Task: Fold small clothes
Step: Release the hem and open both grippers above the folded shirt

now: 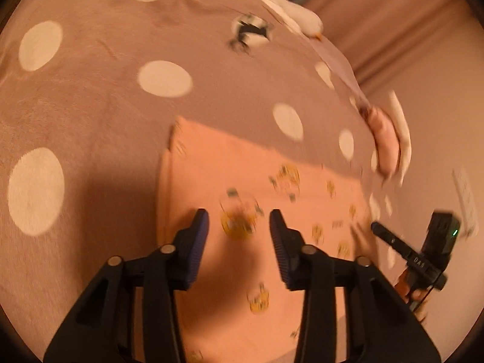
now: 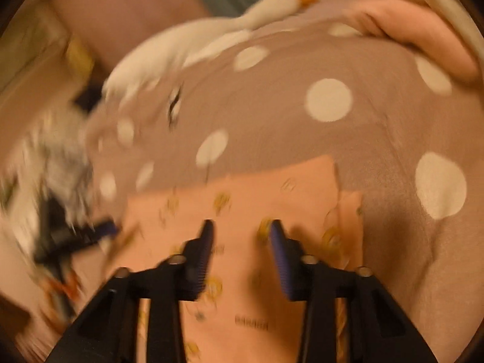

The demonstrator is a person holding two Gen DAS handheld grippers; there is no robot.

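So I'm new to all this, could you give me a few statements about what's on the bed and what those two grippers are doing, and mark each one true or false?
1. The left gripper is open above the peach printed garment. True.
2. The garment lies on a plain white sheet. False: it lies on a brownish blanket with white dots.
3. The right gripper is clamped on a fold of the garment. False: its jaws stand apart with nothing between them.
4. A white stuffed duck with an orange beak lies at the far edge of the blanket. True.
5. The garment is blue with stripes. False: it is peach with small yellow prints.
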